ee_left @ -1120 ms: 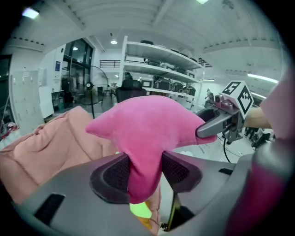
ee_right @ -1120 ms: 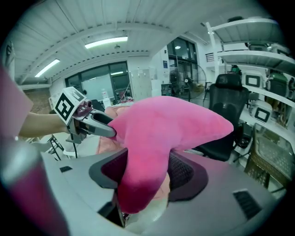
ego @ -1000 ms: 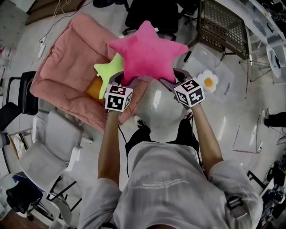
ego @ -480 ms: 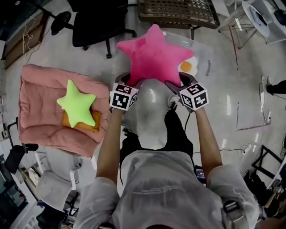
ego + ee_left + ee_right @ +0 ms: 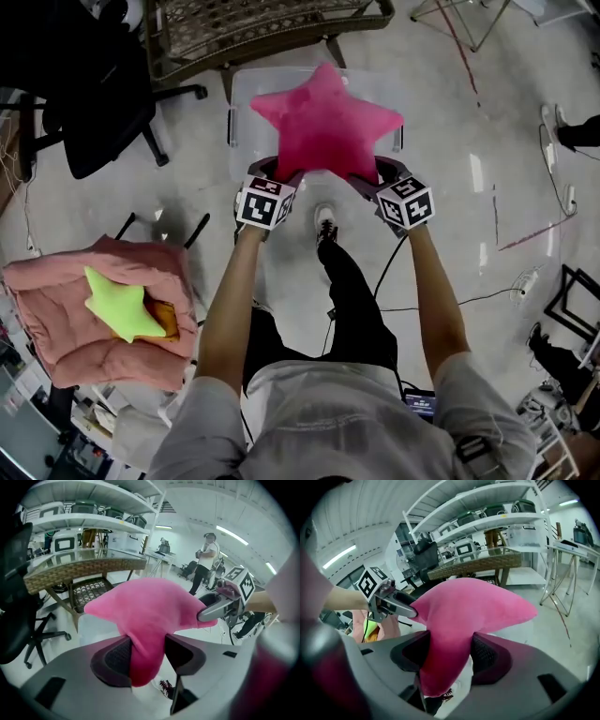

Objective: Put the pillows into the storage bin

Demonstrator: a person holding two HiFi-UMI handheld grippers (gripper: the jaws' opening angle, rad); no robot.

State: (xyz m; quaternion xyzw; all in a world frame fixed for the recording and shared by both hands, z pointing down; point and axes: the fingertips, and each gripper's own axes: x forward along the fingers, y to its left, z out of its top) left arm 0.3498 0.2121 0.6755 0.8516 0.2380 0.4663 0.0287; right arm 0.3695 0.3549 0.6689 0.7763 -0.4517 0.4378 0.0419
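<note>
Since the pink star pillow (image 5: pixel 323 127) looks plush and light, it squashes rather than slips. The jaws of my left gripper (image 5: pixel 281 174) and right gripper (image 5: pixel 371 174) each pinch one lower arm. It hangs over the clear storage bin (image 5: pixel 240 131), wicker table (image 5: pixel 272 28) crowding the far rim, open floor to the right.

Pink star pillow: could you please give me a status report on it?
Both shut on pink star pillow: left gripper, right gripper. Pillow held over storage bin. Nothing seen in the way.
</note>
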